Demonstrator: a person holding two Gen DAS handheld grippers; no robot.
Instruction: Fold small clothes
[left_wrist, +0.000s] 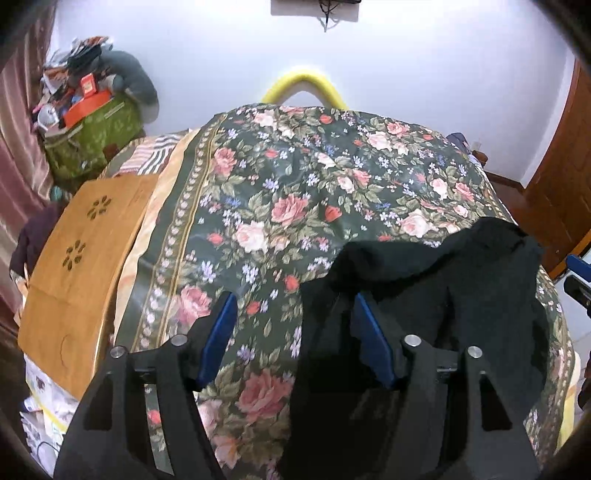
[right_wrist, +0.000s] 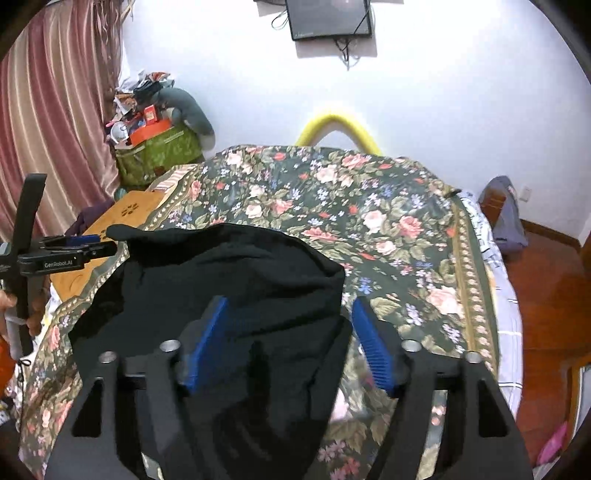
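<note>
— Where's the small black knit garment (right_wrist: 229, 266) now?

— Up off the bed with the dark floral bedspread (right_wrist: 388, 221), slung between the two tools. It drapes over the right fork of the left gripper (left_wrist: 295, 332) and the left fork of the right gripper (right_wrist: 288, 339).

— Are they pinching it?

— Doesn't look so. Both sets of jaws stand wide, blue pads far apart, cloth hanging over just one finger each.

— Which way does it run?

— Its long axis goes side to side, left tool to right. Neither is nearer; I'd guess it gets laid flat on the bedspread ahead. The tan wooden lap tray (left_wrist: 81, 258) sits off left.
</note>
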